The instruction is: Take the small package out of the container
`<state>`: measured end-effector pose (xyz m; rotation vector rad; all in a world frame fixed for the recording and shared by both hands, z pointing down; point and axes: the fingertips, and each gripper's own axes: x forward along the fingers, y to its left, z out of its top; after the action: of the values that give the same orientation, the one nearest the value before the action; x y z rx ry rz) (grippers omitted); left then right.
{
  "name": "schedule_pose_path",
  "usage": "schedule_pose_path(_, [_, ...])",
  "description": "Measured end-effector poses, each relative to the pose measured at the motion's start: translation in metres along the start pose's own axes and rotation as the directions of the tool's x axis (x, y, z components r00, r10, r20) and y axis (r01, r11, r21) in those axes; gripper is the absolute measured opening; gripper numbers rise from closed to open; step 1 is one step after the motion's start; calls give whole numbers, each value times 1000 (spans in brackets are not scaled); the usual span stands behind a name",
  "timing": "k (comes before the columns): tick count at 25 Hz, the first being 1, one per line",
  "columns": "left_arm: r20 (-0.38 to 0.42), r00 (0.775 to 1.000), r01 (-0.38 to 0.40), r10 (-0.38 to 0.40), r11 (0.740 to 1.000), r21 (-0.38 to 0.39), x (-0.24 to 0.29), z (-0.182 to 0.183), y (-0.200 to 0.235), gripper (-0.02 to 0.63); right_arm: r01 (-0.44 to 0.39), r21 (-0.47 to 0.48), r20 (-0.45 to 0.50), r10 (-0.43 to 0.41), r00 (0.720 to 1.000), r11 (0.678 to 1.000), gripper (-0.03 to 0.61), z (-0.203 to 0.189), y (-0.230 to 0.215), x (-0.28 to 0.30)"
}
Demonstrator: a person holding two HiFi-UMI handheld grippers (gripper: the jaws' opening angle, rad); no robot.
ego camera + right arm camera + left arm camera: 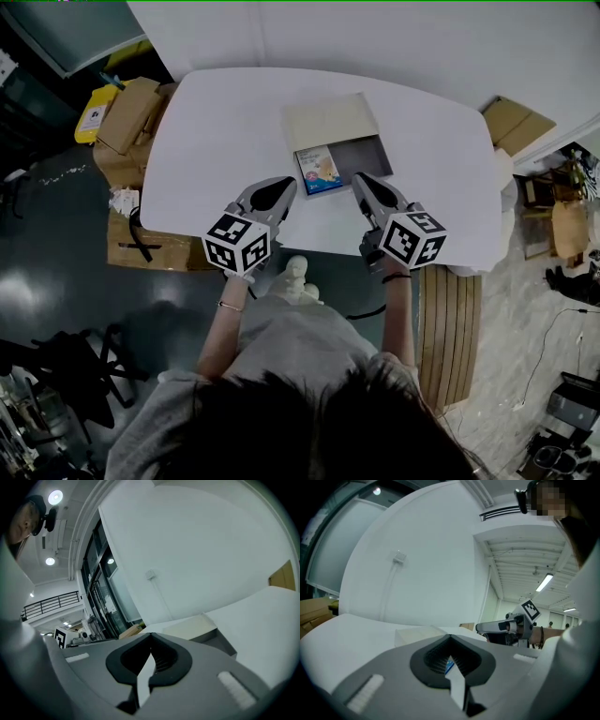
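The small package (321, 170), blue and white with a picture on it, lies flat in the left part of the shallow grey container (371, 153), whose beige lid (330, 122) is folded open behind it. My left gripper (284, 185) is shut and empty, its tip just short of the package's near left corner. My right gripper (362, 179) is shut and empty too, its tip at the container's near edge. In the left gripper view a sliver of the blue package (449, 667) shows through the closed jaws. In the right gripper view the lid (192, 626) and container wall (221, 642) lie ahead.
The white table (225, 122) carries only the container. Cardboard boxes (127, 122) stand on the floor to the table's left and another (516, 122) to its right. A wooden slatted bench (450, 328) sits at my right side.
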<state>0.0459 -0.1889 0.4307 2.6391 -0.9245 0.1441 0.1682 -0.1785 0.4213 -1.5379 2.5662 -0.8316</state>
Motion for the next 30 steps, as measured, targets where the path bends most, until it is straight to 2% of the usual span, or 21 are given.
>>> schedule_pose_path(14, [-97, 993, 56, -62, 997, -58, 50, -21, 42, -6, -16, 69, -141, 26, 990, 998, 12, -12, -37, 58])
schedule_pose_path(22, [-140, 986, 81, -94, 992, -93, 61, -35, 60, -6, -19, 88, -237, 39, 971, 996, 12, -23, -50, 82])
schedule_pose_path(30, [-171, 979, 89, -107, 990, -113, 69, -46, 65, -6, -4, 138, -350, 53, 935, 990, 12, -42, -66, 93])
